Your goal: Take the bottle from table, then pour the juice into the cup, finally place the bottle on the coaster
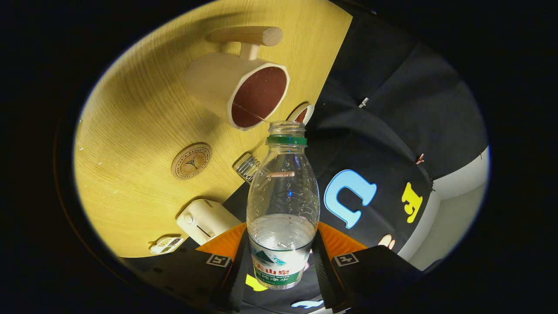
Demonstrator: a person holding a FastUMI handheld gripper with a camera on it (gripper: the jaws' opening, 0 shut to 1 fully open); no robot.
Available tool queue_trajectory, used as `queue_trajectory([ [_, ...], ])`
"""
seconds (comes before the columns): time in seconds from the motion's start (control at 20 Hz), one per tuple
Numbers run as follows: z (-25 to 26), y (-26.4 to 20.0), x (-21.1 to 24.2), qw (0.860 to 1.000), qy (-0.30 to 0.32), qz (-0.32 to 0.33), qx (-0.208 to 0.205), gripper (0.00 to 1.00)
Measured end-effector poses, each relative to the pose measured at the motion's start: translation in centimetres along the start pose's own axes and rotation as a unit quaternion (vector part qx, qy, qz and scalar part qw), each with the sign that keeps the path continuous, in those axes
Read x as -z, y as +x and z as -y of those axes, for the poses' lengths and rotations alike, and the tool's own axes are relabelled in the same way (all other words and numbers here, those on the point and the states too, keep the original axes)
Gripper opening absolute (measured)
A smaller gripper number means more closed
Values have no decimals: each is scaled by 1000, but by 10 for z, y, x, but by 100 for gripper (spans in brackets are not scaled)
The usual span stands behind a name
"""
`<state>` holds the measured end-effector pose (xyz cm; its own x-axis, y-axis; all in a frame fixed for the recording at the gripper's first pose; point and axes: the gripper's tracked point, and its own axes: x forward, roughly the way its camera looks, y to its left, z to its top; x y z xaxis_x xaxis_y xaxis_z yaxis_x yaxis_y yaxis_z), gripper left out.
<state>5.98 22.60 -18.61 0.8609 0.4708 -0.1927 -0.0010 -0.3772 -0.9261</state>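
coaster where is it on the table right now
In the gripper view the coaster lies flat on the wooden table, apart from and between the cup and a cream box.

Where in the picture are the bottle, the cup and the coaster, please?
bottle (282, 196): gripper view, clear body.
cup (218, 85): gripper view, outer wall.
coaster (191, 161): gripper view, centre of disc.

The bottle (282, 209) stands between the gripper (281, 261) fingers, both pressing its sides. Just beyond its open mouth is the cup (237, 89) on the table (130, 131). The coaster (191, 161) lies left of the bottle, nearer than the cup.
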Motion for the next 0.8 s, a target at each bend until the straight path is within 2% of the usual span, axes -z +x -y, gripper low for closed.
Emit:
queue_trajectory([
  [0.3, 4, -5, 0, 1000, 2, -1, 2, 70],
  [0.45, -1, -7, -3, 1000, 30, 0, -7, 70],
  [0.65, -23, -11, -10, 986, 157, -9, -51, 70],
  [0.8, -31, -15, -24, 959, 275, -3, -74, 71],
])
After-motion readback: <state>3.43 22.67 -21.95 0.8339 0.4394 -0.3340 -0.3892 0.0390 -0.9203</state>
